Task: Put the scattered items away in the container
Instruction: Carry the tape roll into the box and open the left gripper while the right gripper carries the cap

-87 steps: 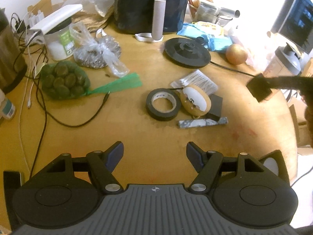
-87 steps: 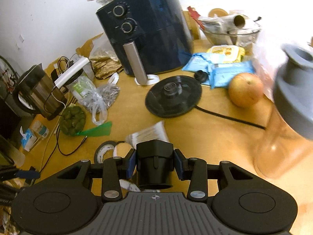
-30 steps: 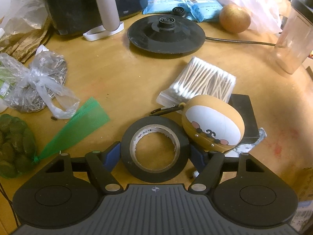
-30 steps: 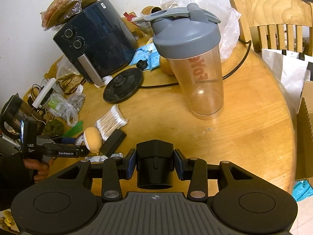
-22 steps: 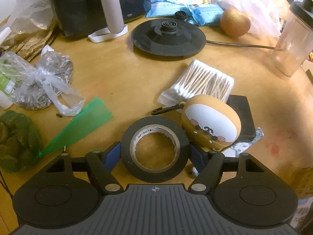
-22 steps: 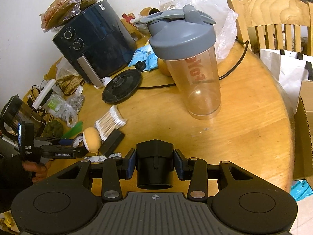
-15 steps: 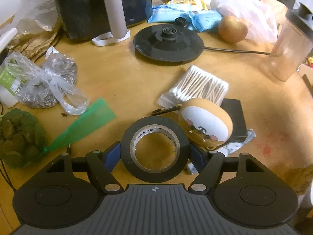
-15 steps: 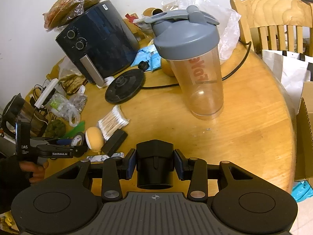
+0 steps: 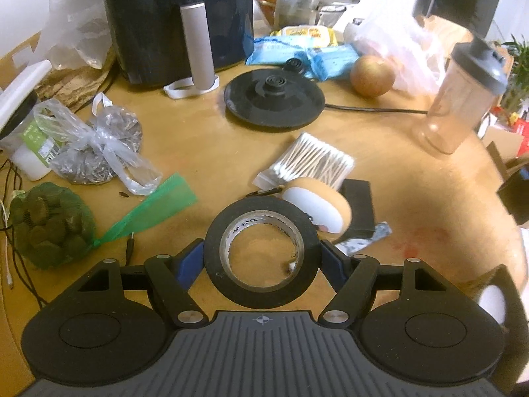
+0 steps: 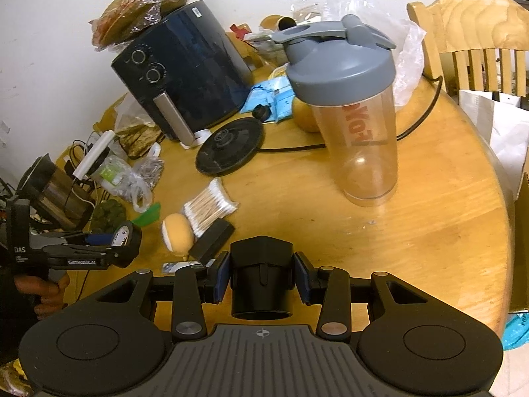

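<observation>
The left tongs [image 9: 261,258] clamp a roll of black tape [image 9: 261,251] by its outer rim, blue pads pressed on either side, and the roll hangs clear above the wooden surface [image 9: 205,152]; from the right wrist view the same tape [image 10: 125,240] sits at the tip of the left tongs [image 10: 115,241], with a hand [image 10: 43,292] on the grip. The right tongs [image 10: 261,276] grip a black plug adapter [image 10: 261,281] between narrow-set pads, over the near edge of the surface [image 10: 446,231]. Just past the tape lie a round tan case with a white face [image 9: 317,205], a black block [image 9: 358,206] touching it, and a crumpled foil wrapper [image 9: 363,240]. A clear bag of cotton swabs [image 9: 310,162] lies just beyond the case. Toward the left edge sit a green net bag of dark rounds [image 9: 49,225] and a knotted clear bag [image 9: 102,145]. Nearer the middle rests a black kettle base [image 9: 274,97], its cord running toward the right edge, where a shaker bottle with a grey lid [image 10: 350,106] stands upright. At the far edge are a dark air fryer [image 9: 178,20], blue packets [image 9: 297,54] and a round yellowish fruit [image 9: 372,76].
</observation>
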